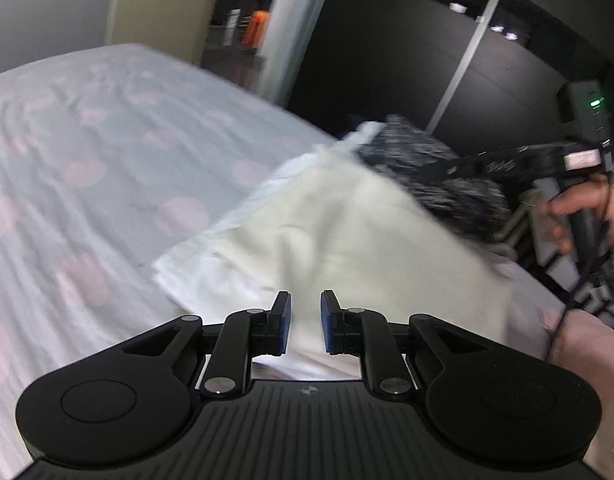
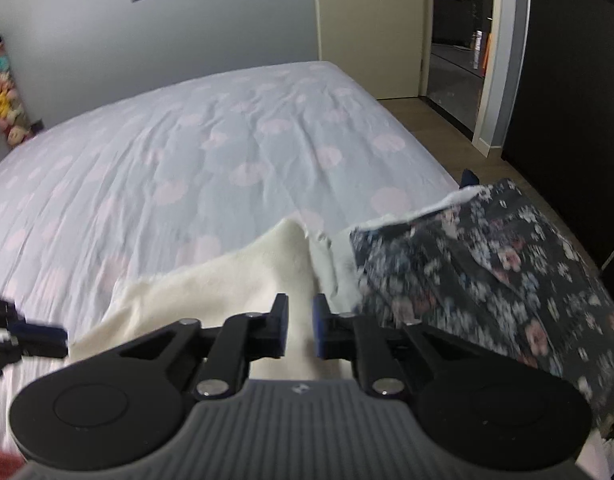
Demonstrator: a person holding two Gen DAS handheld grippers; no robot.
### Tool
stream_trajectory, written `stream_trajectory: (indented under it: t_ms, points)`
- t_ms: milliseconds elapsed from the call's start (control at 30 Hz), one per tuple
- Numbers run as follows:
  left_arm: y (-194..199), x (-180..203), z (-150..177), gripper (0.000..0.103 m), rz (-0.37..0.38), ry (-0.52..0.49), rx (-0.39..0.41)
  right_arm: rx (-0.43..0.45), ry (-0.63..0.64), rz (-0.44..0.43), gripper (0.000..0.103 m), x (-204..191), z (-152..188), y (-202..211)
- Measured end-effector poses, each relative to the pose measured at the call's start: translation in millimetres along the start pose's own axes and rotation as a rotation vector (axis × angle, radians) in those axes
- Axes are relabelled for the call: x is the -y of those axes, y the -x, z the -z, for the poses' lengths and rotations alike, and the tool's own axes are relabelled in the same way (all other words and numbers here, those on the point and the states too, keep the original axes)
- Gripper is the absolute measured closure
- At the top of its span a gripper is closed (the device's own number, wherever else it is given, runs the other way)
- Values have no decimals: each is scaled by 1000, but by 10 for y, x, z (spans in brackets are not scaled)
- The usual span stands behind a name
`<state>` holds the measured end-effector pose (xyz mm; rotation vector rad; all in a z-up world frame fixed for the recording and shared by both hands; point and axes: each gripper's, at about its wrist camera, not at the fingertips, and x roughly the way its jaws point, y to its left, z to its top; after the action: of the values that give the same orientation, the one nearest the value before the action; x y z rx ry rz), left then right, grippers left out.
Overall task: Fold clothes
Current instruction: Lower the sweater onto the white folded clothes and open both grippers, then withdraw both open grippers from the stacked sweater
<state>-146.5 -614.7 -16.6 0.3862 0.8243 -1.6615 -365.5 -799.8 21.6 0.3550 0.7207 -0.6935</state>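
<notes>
A cream garment point(image 1: 347, 232) lies on the near right part of the bed, over a white one point(image 1: 195, 272). It also shows in the right wrist view point(image 2: 211, 284). A dark floral garment point(image 2: 487, 276) lies beside it at the bed's right edge, and appears in the left wrist view point(image 1: 435, 168). My left gripper point(image 1: 305, 324) is open and empty, just above the cream garment's near edge. My right gripper point(image 2: 300, 328) is open and empty over the cream garment; its body shows at the right of the left wrist view point(image 1: 547, 160).
The bed point(image 2: 187, 152) has a pale blue sheet with pink spots. A dark wardrobe point(image 1: 407, 60) stands to the right. An open door point(image 2: 371, 28) and dark doorway are beyond the bed. Soft toys point(image 2: 3, 92) hang at far left.
</notes>
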Motion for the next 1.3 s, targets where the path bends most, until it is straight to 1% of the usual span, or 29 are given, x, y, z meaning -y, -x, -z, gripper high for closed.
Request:
stream_trajectory:
  t_ms: [100,200,267,400,500,600,700,767,800,867,933,1000,1033,1067,1100,1200,1300]
  points:
    - [-65,214,13,90,39,-40,-9,-20,3,-18,89,-59,178,79]
    - [-239,363,48,90,65,-46,-45,-41,7,-7,89,-77,345,15]
    - [-364,441,88,90,62,-70,-84,-53,6,3,88,-71,444,-39]
    - [-512,482,124,92,14,-124,-141,-61,-5,2,90,23,541,-209]
    - [-601,457,134,92,-2,-131,-171,-65,0,-2,91,51,580,-304]
    - [-610,458,164,92,-10,-122,-171,-71,-36,-7,91,97,586,-331]
    - [-530,498,151,92,-17,-130,-160,-72,-46,6,91,61,575,-250]
    - [-440,517,140,92,-16,-124,-143,-52,-61,17,89,56,555,-109]
    - [-377,522,142,92,-12,-116,-128,-37,-71,22,86,64,562,-22]
    - [-259,574,159,92,4,-114,-92,-7,-96,29,86,103,616,170]
    - [-223,679,165,92,30,-139,-78,-2,-100,34,86,114,725,310]
    - [-275,798,200,92,46,-186,-101,-4,-94,40,86,111,843,418]
    - [-318,846,228,92,39,-209,-120,-12,-89,44,86,108,903,426]
    - [-376,868,255,92,11,-225,-143,-25,-87,55,86,113,964,409]
    - [-432,860,275,92,-16,-224,-165,-38,-93,71,86,130,1030,377]
    - [-475,805,261,91,-20,-196,-184,-47,-140,78,86,200,1184,302]
    - [-416,832,236,91,-39,-209,-193,-39,-164,89,86,202,1236,328]
